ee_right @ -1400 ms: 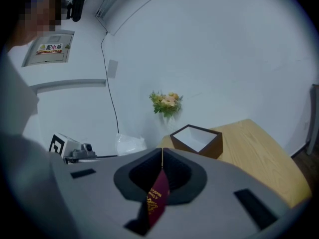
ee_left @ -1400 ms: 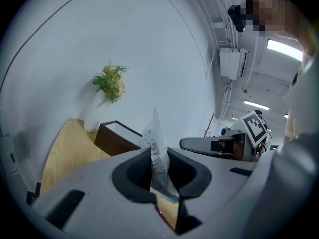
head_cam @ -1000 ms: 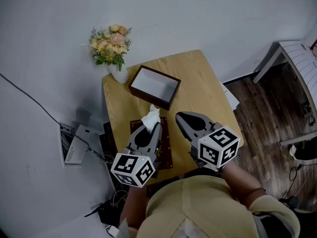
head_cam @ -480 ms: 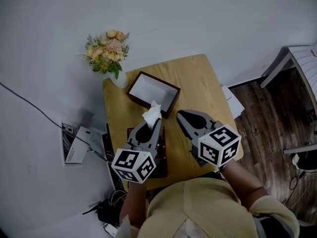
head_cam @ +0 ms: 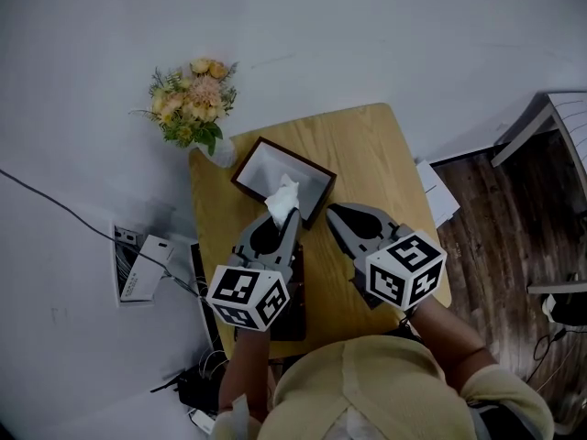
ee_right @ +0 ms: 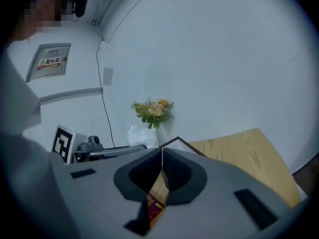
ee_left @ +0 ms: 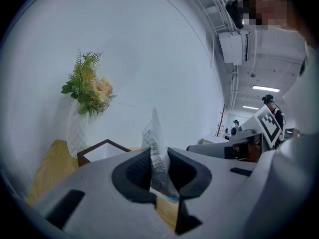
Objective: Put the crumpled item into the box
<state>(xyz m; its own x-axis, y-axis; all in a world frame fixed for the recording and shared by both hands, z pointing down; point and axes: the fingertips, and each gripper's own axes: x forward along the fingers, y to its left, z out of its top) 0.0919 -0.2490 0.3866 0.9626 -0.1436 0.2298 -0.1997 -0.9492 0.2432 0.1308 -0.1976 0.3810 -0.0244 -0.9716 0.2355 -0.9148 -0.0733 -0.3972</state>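
Crumpled item: a thin, creased white wrapper (head_cam: 282, 200) with fine dark print, standing in a peak above the jaws that hold it, off the surface and over the near wall of the box.
Left gripper (head_cam: 292, 214): jaws clenched on the lower part of the wrapper.
Progress: picked up and carried to the box, by the look of it; not yet inside. What seems left is to bring it over the opening and let go.
Box (head_cam: 301, 157): shallow, rectangular, with dark brown walls and a pale, smooth, empty floor.
Right gripper (head_cam: 332, 211): jaws pressed together on nothing, beside the box.
Surface (head_cam: 367, 145): light wood with a smooth grain.
Flowers (head_cam: 193, 104): a pale bouquet in a vase behind the box.
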